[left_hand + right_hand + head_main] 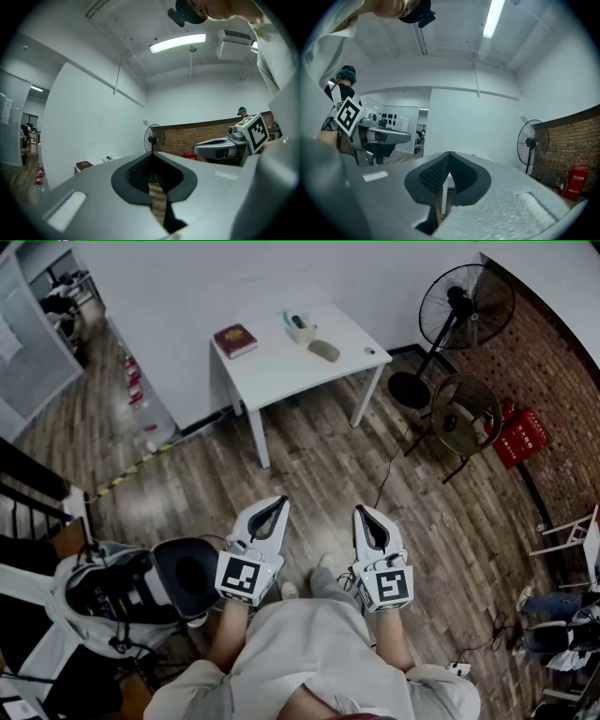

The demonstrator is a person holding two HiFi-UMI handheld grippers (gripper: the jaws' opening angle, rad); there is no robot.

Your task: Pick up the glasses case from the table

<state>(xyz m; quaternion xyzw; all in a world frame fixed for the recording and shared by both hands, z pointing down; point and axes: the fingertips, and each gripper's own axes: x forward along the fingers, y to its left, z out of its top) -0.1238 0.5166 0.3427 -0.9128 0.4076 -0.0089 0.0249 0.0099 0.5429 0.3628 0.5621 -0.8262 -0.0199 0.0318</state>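
Note:
A grey oval glasses case [324, 351] lies on the small white table [272, 367] at the far side of the room, near its right end. Both grippers are held level and side by side in front of the person's body, well short of the table. The left gripper [280, 502] has its jaws together with nothing between them, as the left gripper view [152, 155] also shows. The right gripper [360, 513] is shut and empty too, its tips [449, 154] meeting. From the left gripper view the case is too small to make out.
On the table also lie a dark red book [234, 339] and a small white box [300, 328]. A standing fan [464, 306] and a second fan [466, 415] stand right of the table, beside a red crate [521, 437]. A bag and black stool [183, 573] sit at the left.

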